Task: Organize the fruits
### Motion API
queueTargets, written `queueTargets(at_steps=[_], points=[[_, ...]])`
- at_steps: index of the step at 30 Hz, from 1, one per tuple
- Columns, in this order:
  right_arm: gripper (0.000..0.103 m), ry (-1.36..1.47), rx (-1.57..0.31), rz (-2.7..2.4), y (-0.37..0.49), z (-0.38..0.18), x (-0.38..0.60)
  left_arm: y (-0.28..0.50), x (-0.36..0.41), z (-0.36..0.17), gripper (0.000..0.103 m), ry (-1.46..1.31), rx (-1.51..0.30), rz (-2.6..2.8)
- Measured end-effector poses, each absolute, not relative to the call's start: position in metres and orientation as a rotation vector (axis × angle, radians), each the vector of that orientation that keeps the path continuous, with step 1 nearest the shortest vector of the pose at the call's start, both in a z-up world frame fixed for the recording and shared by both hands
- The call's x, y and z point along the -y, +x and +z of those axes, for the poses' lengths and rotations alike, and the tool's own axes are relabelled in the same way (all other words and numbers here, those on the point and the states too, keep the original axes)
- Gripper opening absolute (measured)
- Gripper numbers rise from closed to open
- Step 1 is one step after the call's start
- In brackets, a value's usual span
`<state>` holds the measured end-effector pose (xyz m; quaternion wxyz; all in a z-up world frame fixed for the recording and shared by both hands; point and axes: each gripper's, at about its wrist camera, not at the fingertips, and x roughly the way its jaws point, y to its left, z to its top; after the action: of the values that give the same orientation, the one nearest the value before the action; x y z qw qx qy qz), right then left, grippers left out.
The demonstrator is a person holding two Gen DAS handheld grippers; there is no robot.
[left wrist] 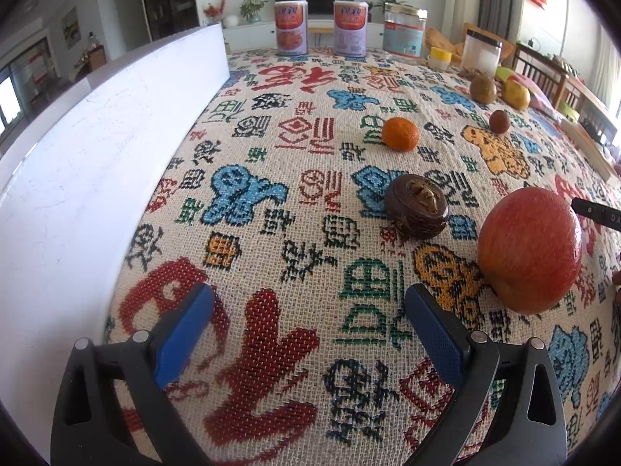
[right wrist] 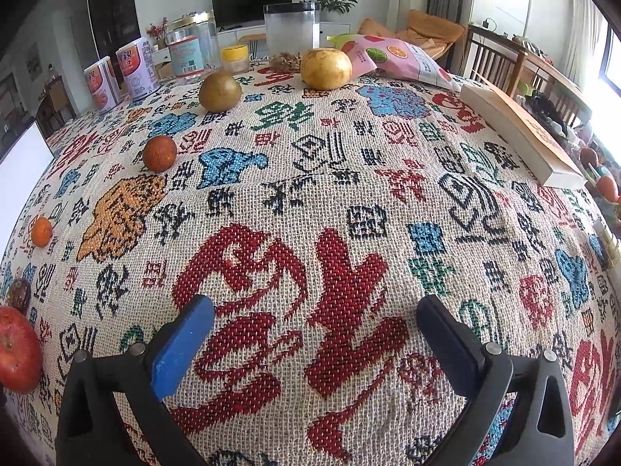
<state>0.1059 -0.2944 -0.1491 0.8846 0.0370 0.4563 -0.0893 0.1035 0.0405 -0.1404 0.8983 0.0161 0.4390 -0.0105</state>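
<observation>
Red and yellow-streaked, the apple [left wrist: 529, 250] sits on the woven tablecloth [left wrist: 271, 202] at the right of the left wrist view, just past the right-hand finger of the left gripper [left wrist: 308, 299]. The same apple shows at the lower left edge of the right wrist view. Just left of it and a little higher in the left view lies a dark brown water chestnut [left wrist: 417, 206], top up. Further up is a small orange mandarin [left wrist: 400, 134], then a small reddish-brown round fruit [left wrist: 499, 121], and near the upper right a brown-green round fruit [left wrist: 483, 88] beside a yellow one [left wrist: 516, 94]. All lie apart from one another on the cloth.

Both tools are empty. The left gripper's blue-padded fingers stand wide apart over bare cloth at the bottom of its frame. The right gripper [right wrist: 314, 312] likewise has its fingers spread, over a big red woven character, with no fruit between them.

A white board [left wrist: 89, 147] stands along the left of the left view. At the far edge of the table are two printed cans [left wrist: 292, 27], a glass jar with a gold lid [left wrist: 403, 31], a small yellow-lidded jar [left wrist: 439, 58] and a clear black-lidded canister [left wrist: 481, 52]. In the right view a pink snack bag [right wrist: 396, 58] lies at upper centre and a book [right wrist: 524, 132] at the right.
</observation>
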Motion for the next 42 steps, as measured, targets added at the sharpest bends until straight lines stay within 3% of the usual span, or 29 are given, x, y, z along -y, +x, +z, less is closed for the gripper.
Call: queueTargets(at_steps=[42], points=[[0.103, 0.080, -0.949, -0.184, 0.1049, -0.1491, 0.2950, 0.1049, -0.0417, -0.1414, 0.102, 0.035, -0.913, -0.010]])
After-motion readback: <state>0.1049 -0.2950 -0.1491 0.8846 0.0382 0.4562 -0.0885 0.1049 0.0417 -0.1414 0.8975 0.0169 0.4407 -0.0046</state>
